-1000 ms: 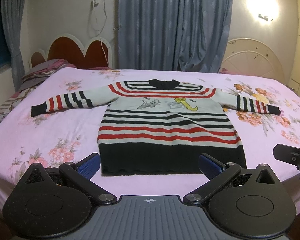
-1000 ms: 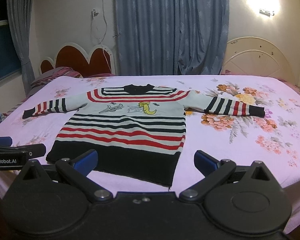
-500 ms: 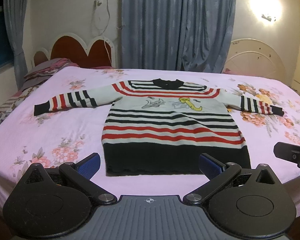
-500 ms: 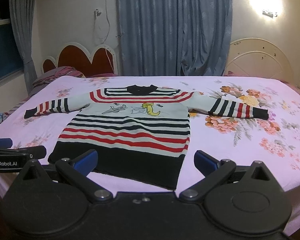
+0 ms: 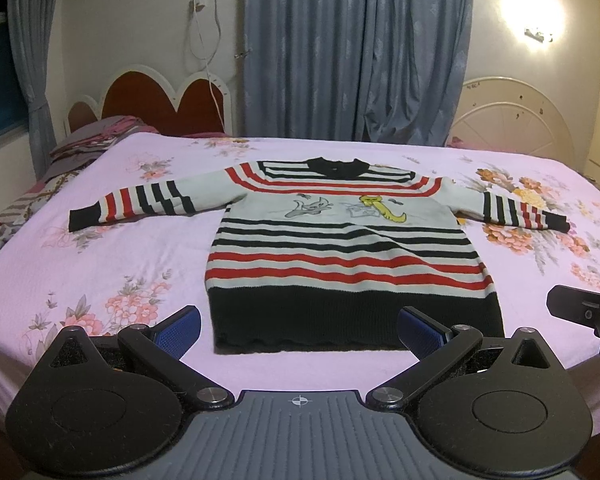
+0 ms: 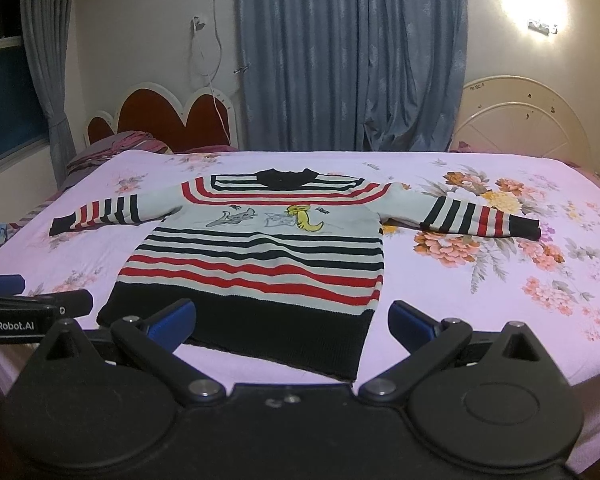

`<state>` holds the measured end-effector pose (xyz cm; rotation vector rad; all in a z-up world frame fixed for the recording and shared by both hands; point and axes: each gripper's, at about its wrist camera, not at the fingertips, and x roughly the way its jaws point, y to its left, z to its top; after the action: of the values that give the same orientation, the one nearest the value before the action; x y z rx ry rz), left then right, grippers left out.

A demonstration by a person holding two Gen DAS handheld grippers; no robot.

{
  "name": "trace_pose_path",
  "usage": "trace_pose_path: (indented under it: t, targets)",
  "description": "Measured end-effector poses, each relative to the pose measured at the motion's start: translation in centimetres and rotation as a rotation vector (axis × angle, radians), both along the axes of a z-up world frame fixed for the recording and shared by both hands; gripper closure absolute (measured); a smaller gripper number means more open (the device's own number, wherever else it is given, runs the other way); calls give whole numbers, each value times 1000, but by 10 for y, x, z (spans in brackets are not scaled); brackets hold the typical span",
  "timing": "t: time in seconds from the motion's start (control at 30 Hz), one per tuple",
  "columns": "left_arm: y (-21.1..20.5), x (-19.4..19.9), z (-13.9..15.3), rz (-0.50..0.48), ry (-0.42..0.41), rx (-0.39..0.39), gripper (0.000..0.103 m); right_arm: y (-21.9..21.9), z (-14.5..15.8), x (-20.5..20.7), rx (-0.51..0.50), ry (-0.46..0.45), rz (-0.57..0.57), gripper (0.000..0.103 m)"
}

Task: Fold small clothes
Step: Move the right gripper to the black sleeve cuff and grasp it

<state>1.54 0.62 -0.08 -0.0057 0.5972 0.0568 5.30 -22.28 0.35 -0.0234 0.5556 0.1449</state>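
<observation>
A striped sweater [image 5: 348, 256] lies flat, sleeves spread, on the bed [image 5: 112, 264]; the left hand-held gripper [image 5: 298, 326] and right hand-held gripper [image 6: 290, 318] hover wide open, empty.

Your left gripper [image 5: 298, 330] and right gripper [image 6: 291, 320] both hang spread wide at the near edge of the bed [image 5: 112, 256], nothing between the fingers. The sweater [image 5: 348, 256] lies flat at 12 o'clock, with bare sheet at 10 and 2. Only clutter is the folded pile [image 5: 96, 148] at 10 o'clock, well apart, by the headboard [image 5: 148, 96].
</observation>
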Motion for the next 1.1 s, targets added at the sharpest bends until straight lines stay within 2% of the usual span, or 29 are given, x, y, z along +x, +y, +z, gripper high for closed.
trace_pose_path:
  t: [0.17,0.37,0.53,0.77,0.83,0.9,1.1]
  targets:
    - [-1,7,0,-3,5,1,0,-3,1,4,-5,-3,-16,1]
    - [-7,35,2,-11,7,8,0,-18,5,30,11,-12,-57,1]
    - [-9,73,0,-13,12,7,0,-27,4,62,25,-13,-82,1]
    - [-7,147,-8,-76,29,-63,0,-36,-1,123,21,-7,-132,2]
    - [-6,169,-10,-104,30,-82,0,-40,-1,143,23,-10,-158,5]
    - [-4,190,-10,-129,35,-102,0,-45,-1,160,23,-7,-189,18]
    - [-2,253,-22,-178,73,-166,0,-67,-6,203,30,3,-293,26]
